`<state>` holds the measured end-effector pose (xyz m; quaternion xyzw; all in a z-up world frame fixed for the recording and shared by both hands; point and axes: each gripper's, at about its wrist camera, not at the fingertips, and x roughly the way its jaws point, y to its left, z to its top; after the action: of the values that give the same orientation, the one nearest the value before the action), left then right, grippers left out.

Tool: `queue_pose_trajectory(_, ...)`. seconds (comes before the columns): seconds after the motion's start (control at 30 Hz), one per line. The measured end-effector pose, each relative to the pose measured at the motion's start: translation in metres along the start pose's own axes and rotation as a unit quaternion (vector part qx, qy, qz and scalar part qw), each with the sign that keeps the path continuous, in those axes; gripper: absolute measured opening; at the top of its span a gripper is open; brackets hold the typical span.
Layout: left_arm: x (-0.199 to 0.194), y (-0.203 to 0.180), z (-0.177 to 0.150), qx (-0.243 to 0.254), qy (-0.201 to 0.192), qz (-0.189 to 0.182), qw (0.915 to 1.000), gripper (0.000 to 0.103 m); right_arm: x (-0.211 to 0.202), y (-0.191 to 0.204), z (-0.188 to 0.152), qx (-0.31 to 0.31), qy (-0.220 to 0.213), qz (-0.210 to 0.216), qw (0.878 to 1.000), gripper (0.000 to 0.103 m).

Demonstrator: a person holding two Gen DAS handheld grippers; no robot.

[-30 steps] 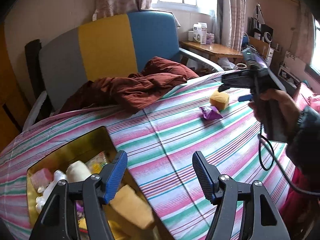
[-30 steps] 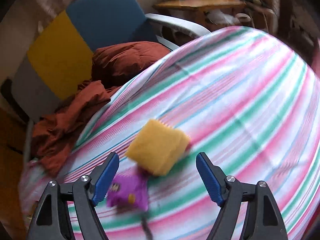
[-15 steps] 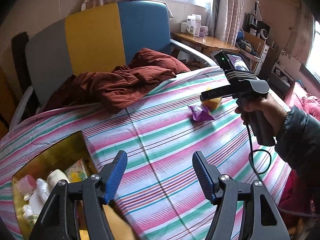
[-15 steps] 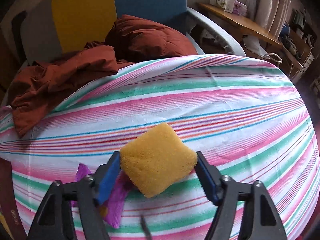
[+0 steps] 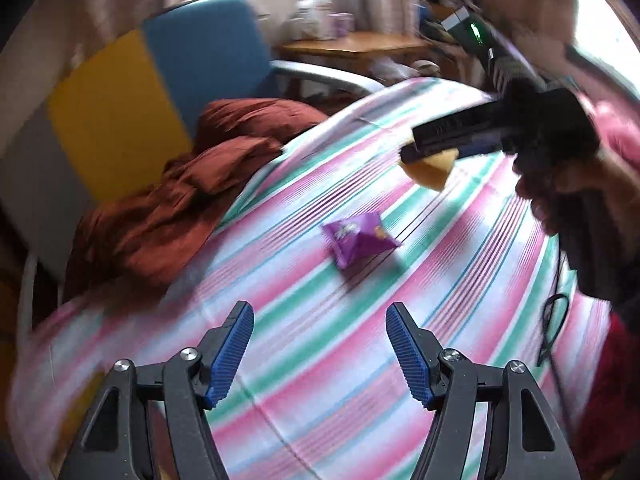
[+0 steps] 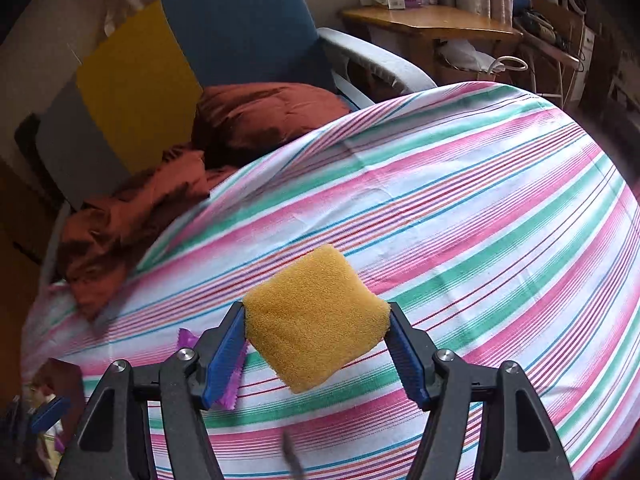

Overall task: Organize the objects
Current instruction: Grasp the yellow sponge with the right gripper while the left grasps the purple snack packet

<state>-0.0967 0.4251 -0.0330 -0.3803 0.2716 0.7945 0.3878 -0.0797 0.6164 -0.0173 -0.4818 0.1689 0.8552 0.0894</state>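
The left gripper (image 5: 320, 354) hangs with jaws apart and empty over the striped tabletop (image 5: 460, 280), a purple packet (image 5: 358, 238) lying on the cloth just ahead of it. To the packet's right, the right gripper (image 6: 316, 350) is clamped on a yellow sponge (image 6: 316, 318) held clear above the cloth. The soft sponge could likely squirm free if squeezed off-centre; open cloth surrounds the packet, though the far edge drops toward a chair (image 6: 240, 32).

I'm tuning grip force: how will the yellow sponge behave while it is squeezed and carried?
The sponge looks porous, so it is probably soft and light. The right gripper pinches its sides, which seem to bulge slightly past the pads, so it likely compresses rather than slips. It hangs tilted above the striped cloth; harder squeezing would probably just deform it.
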Motion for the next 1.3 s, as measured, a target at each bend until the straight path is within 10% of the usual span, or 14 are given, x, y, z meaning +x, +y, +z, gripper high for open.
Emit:
queue_pose_trajectory(0.73, 0.114, -0.022, 0.054, 0.225, 0.044, -0.066, 0.9711, 0.069, -0.006, 0.000, 0.005, -0.008, 0.010, 0.030, 0.999, 0.069)
queue_pose_trajectory(0.93, 0.122, -0.020, 0.056, 0.182, 0.054, -0.101, 0.9766, 0.048, -0.002, 0.001, 0.003, -0.018, 0.015, 0.025, 0.999, 0.069)
queue_pose_trajectory(1.3, 0.099, -0.005, 0.030, 0.013, 0.059, -0.065, 0.9961, 0.042, 0.011, 0.025, -0.009, -0.083, 0.030, 0.045, 0.995, 0.069)
